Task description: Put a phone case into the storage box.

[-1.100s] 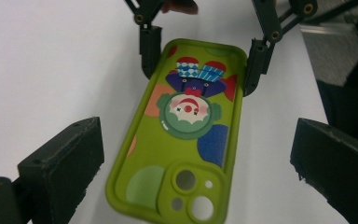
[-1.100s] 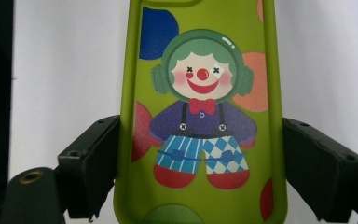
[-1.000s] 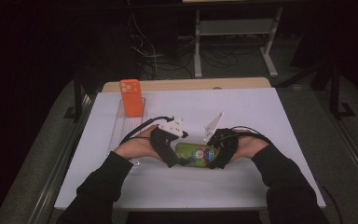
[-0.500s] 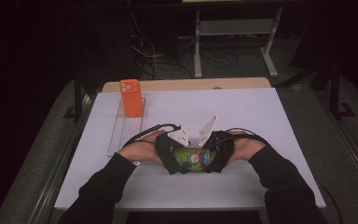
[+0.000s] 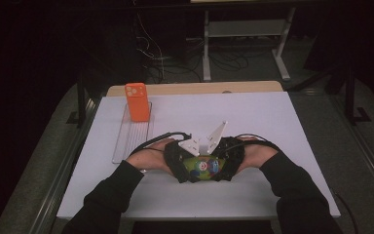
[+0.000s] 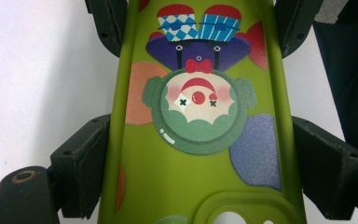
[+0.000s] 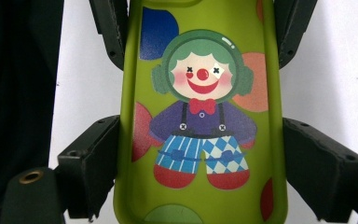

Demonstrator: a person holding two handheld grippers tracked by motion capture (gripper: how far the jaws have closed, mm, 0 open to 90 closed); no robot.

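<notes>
A lime-green phone case (image 5: 202,168) printed with a clown lies flat on the white table, near the front edge, between my two grippers. My left gripper (image 5: 177,163) holds its camera-cutout end. In the left gripper view the case (image 6: 200,140) runs up between the jaws, which have just been closing, and both pads (image 6: 91,158) touch its long edges. My right gripper (image 5: 230,163) holds the opposite end, and its pads (image 7: 95,161) press the sides of the case (image 7: 200,116). The other gripper's fingers (image 6: 106,23) show at the far end.
An orange phone (image 5: 137,101) stands upright at the far end of a clear ribbed tray (image 5: 129,136) on the left of the table. White tabletop (image 5: 253,117) stretches beyond the hands. Desk legs and cables stand in the dark behind.
Both hands have drawn a little closer together and toward the front edge, so the grey plates now overlap above the case. The orange phone has not moved.
</notes>
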